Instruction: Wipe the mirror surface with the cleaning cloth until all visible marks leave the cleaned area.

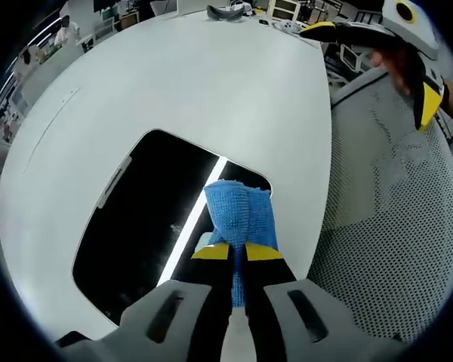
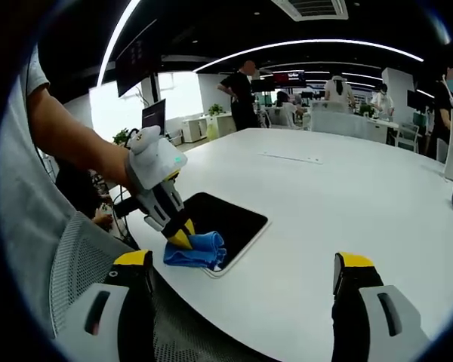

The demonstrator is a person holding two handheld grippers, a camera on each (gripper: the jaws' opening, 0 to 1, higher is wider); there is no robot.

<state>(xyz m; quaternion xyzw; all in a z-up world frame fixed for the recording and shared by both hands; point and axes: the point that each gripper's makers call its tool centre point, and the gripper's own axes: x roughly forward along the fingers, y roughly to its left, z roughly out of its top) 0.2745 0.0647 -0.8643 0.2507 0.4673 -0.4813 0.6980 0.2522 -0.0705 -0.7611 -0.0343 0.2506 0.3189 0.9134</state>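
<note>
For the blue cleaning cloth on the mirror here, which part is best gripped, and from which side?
Grip the bunched near end of the blue cloth, coming from the mirror's table-edge side, as the left gripper does. The folds stand up there, giving the jaws bulk, while the far end lies on the glass. The right gripper is open, apart from it.

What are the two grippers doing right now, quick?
Left gripper: closed on the blue cloth, on the mirror.
Right gripper: open, holding nothing.
</note>
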